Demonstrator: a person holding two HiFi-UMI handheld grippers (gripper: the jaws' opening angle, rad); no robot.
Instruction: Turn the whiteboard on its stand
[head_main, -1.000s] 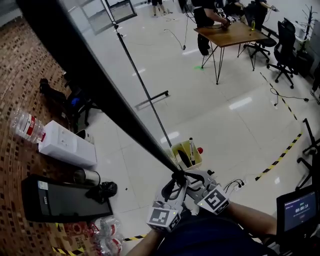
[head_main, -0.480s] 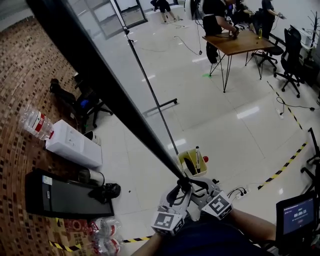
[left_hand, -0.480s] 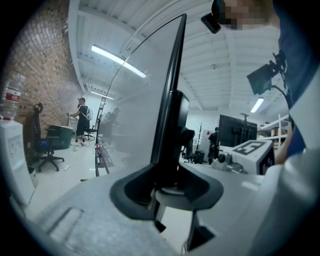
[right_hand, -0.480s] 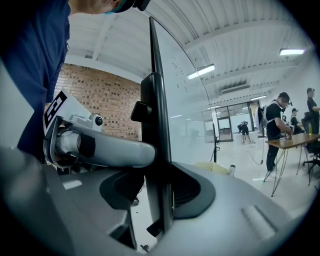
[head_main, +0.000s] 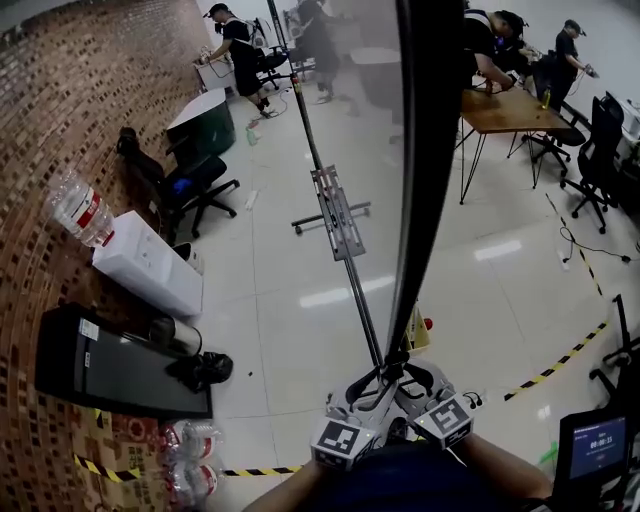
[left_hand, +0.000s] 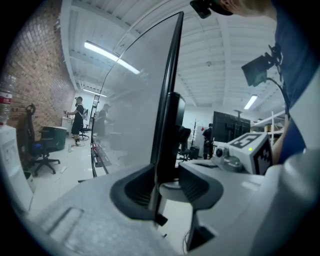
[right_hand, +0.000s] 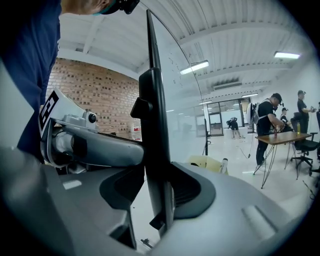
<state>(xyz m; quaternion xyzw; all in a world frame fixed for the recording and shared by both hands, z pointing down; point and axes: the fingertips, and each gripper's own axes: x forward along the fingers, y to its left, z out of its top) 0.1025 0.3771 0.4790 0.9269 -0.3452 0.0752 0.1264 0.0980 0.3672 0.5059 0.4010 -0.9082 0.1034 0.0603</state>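
Mid-turn: the whiteboard (head_main: 432, 150) stands edge-on before the person, its dark frame running from near centre up to the far top. The left tool (left_hand: 167, 186) is clamped on the frame's near edge. The right tool (right_hand: 159, 186) grips it just beside, its jaws having just eased slightly wider. Next, I judge, both tools must swing that edge sideways together with a firm hold.
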